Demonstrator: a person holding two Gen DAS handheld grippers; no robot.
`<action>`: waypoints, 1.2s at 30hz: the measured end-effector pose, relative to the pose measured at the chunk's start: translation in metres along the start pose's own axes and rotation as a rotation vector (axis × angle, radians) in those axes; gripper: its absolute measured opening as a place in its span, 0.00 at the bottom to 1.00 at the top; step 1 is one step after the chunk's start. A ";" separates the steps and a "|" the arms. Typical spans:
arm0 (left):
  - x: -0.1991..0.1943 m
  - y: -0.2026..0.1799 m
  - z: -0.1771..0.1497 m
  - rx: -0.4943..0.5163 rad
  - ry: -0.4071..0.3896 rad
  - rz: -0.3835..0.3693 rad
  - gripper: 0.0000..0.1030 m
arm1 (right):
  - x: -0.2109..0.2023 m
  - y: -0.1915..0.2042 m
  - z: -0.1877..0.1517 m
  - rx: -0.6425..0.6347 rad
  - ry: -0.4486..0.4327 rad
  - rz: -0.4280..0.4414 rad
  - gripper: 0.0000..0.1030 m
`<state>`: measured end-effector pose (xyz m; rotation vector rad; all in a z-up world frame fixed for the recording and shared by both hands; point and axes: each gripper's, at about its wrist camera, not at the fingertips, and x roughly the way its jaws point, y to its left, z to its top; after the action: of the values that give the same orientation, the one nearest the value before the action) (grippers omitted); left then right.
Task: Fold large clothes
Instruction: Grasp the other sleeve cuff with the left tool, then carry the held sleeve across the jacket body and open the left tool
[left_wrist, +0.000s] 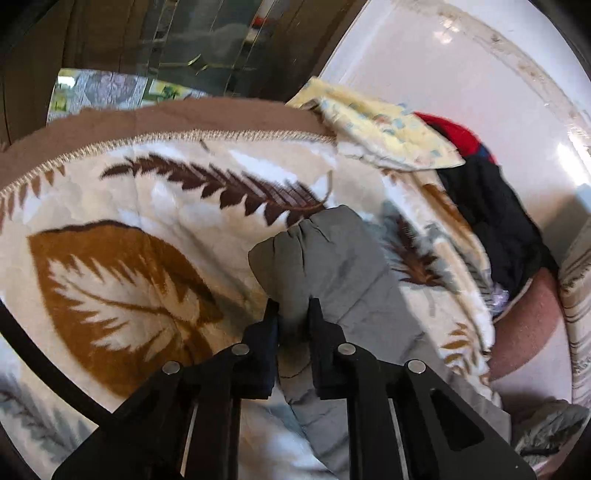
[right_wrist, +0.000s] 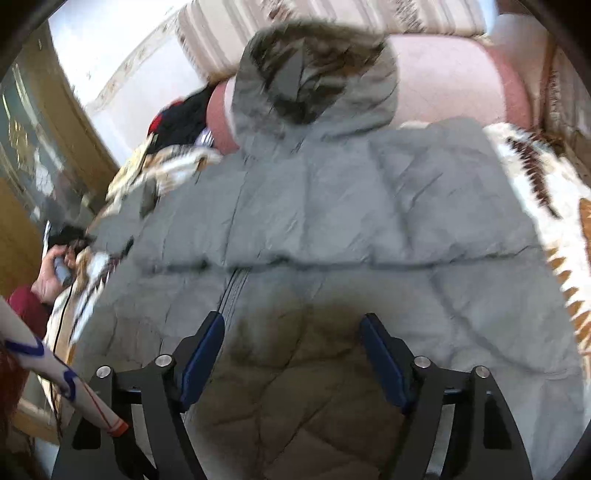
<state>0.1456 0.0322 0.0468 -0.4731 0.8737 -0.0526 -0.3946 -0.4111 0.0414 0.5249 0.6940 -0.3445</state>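
Note:
A grey padded hooded jacket (right_wrist: 332, 221) lies spread on a leaf-patterned blanket (left_wrist: 122, 229), its fur-lined hood (right_wrist: 314, 74) toward a pink cushion. Its sleeve (left_wrist: 325, 258) stretches out over the blanket in the left wrist view. My left gripper (left_wrist: 293, 306) is shut on the sleeve near the cuff. My right gripper (right_wrist: 291, 321) is open just above the jacket's lower front beside the zip (right_wrist: 231, 291), holding nothing.
A pile of clothes, yellow (left_wrist: 384, 125), red and black (left_wrist: 491, 206), lies at the blanket's far corner by a white wall. A pink cushion (right_wrist: 450, 77) and striped upholstery (right_wrist: 332, 18) sit behind the hood. A dark wooden cabinet (left_wrist: 147, 40) stands beyond the blanket.

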 end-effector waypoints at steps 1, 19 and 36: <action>-0.010 -0.004 0.000 0.016 -0.007 -0.009 0.13 | -0.008 -0.004 0.003 0.005 -0.041 -0.010 0.77; -0.224 -0.161 -0.050 0.306 -0.118 -0.227 0.13 | -0.019 -0.049 0.022 0.064 -0.093 -0.193 0.74; -0.310 -0.330 -0.272 0.691 0.039 -0.446 0.13 | -0.070 -0.083 0.034 0.228 -0.249 -0.168 0.74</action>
<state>-0.2104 -0.2936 0.2612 -0.0066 0.7178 -0.7510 -0.4667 -0.4887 0.0829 0.6288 0.4602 -0.6400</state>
